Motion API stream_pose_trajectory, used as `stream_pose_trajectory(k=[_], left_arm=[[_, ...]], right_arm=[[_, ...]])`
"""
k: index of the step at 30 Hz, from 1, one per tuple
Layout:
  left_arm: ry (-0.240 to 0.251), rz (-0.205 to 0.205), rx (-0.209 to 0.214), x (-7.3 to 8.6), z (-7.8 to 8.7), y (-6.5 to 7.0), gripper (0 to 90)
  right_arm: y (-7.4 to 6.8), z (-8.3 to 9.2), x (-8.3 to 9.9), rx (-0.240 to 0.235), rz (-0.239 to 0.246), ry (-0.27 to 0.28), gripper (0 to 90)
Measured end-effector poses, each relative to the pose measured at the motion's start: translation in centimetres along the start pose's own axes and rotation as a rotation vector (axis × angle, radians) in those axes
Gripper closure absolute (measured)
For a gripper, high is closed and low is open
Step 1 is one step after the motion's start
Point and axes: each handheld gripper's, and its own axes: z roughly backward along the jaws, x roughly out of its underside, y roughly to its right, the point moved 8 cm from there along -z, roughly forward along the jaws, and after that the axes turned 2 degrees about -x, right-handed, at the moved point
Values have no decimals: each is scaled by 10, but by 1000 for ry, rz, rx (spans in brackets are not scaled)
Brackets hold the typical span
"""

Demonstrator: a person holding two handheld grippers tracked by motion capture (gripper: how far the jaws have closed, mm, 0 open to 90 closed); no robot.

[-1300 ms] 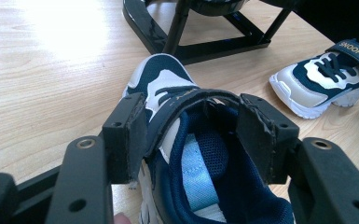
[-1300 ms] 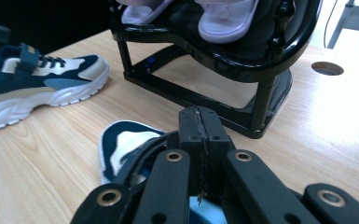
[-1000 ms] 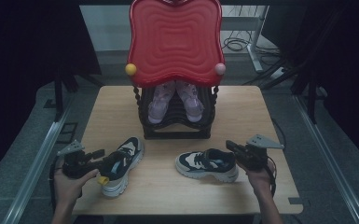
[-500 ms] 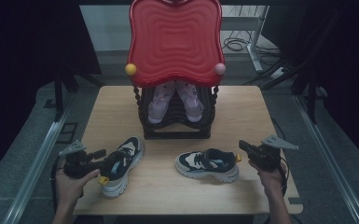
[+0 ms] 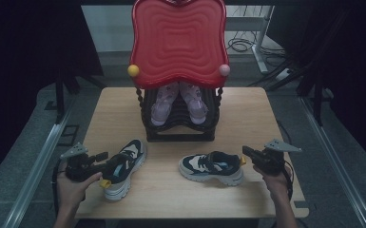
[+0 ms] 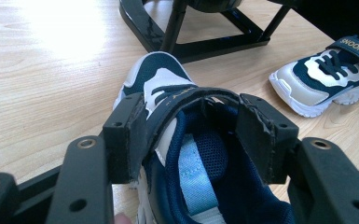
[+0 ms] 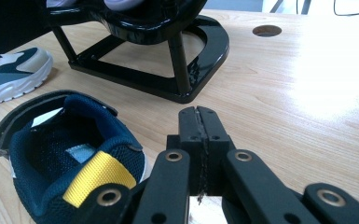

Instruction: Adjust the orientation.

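Two navy-and-white child's sneakers lie on the wooden table (image 5: 247,114). My left gripper (image 5: 105,164) is shut on the left sneaker (image 5: 123,168); in the left gripper view its pads (image 6: 126,140) clamp the strap and collar of that sneaker (image 6: 156,74), whose toe points away. The right sneaker (image 5: 211,167) lies on its sole with its heel toward my right gripper (image 5: 246,152). That gripper (image 7: 199,126) is shut on nothing and sits just right of the heel with the yellow pull tab (image 7: 98,179), apart from it.
A black shoe rack (image 5: 180,128) with a red wavy panel (image 5: 178,42) stands at the table's middle back and holds a pair of lilac shoes (image 5: 161,102). Its base (image 7: 186,79) is close ahead of both grippers. A round hole (image 7: 266,31) is in the tabletop.
My right gripper has drawn back to the right, off the heel of the right sneaker. Both sneakers and the left gripper have stayed where they were.
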Motion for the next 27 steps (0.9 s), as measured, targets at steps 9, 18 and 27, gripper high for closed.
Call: stream_pose_trajectory(k=[9,18,27], left_arm=[[-4,-1,0,1,-1,0,432],[-3,-1,-1,1,0,-1,432],[-1,2,-3,1,2,-2,432]], right_arm=[[-4,-4,7,-40,14,-43,898],[-14,-5,14,-76,54,-75,898],[-18,-2,19,-73,73,-83,899]])
